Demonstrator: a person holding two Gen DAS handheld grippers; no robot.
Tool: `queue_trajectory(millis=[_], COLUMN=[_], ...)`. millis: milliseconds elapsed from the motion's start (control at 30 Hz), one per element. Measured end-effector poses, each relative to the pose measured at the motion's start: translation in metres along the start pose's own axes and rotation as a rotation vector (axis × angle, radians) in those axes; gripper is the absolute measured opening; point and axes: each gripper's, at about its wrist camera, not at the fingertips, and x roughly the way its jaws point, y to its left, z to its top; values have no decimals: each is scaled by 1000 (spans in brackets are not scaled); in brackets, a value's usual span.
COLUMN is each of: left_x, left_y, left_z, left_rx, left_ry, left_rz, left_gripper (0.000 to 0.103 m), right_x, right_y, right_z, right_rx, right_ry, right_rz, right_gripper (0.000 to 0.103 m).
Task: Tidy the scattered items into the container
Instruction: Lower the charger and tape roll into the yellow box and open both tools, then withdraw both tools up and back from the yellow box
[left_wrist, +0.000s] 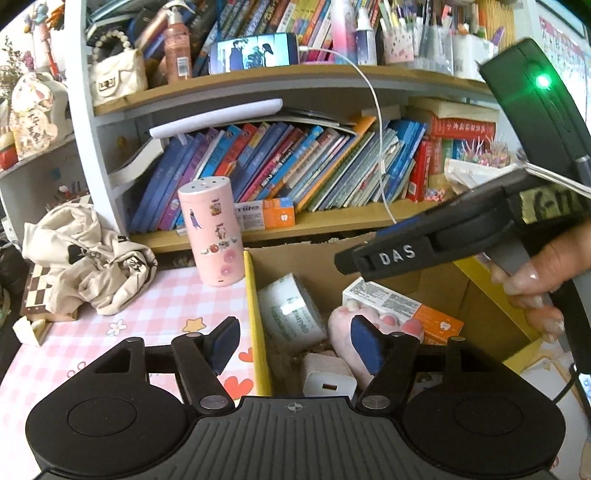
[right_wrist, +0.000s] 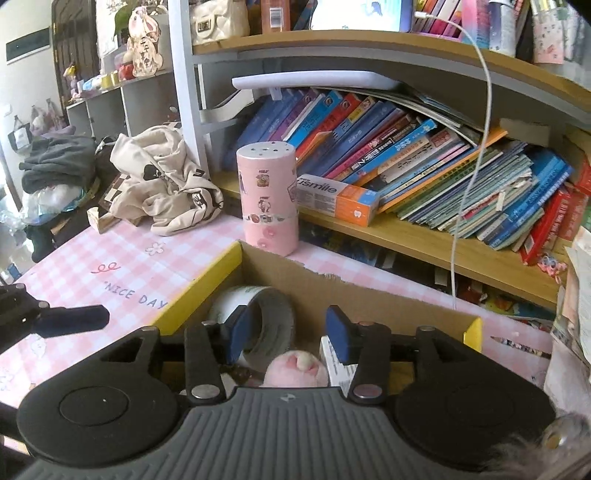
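1. Standing on the pink checked table (right_wrist: 122, 266), the cardboard box (right_wrist: 369, 299) serves as the container; its near wall is cut off by both claw bodies.
2. Left claw (left_wrist: 295, 343): jaws apart, nothing between the pads, positioned over the box's yellow-edged left wall.
3. Right claw (right_wrist: 290, 334): jaws parted to a moderate gap, nothing gripped. In the left wrist view it enters from the right with a hand (left_wrist: 535, 288) on its handle, partly out of frame.
4. Contents seen in the box: a tape roll (left_wrist: 291, 310), a pink plush paw (left_wrist: 369, 325), a white and orange carton (left_wrist: 402, 302) and a white charger (left_wrist: 328, 380). The paw and carton are largely hidden behind the right claw in its own view.
5. Outside the box: a pink cylinder (right_wrist: 267, 199) stands upright on the table just beside the box's far corner; a cream garment (right_wrist: 162, 184) lies crumpled further left.
6. Print on the tape roll cannot be read.
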Motion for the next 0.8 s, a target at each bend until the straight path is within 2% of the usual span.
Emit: queue_trajectory(millis=[433,667,800], left_x=[-40,-60,-71], left_y=[23,43,56], left_z=[-20,-35,-46], left_rx=[4,-6,-3], left_ry=[-31,-30,-17], left_rz=[-70,-105,-117], left_gripper=[70,77,80], right_x=[-58,-86,-101], right_y=[39,65,83], right_z=[-33,-61,-79], right_rx=[72,153,197], right_ry=[-41,-50,-50], right_rz=[-118,-212,-267], right_gripper=[51,62,73])
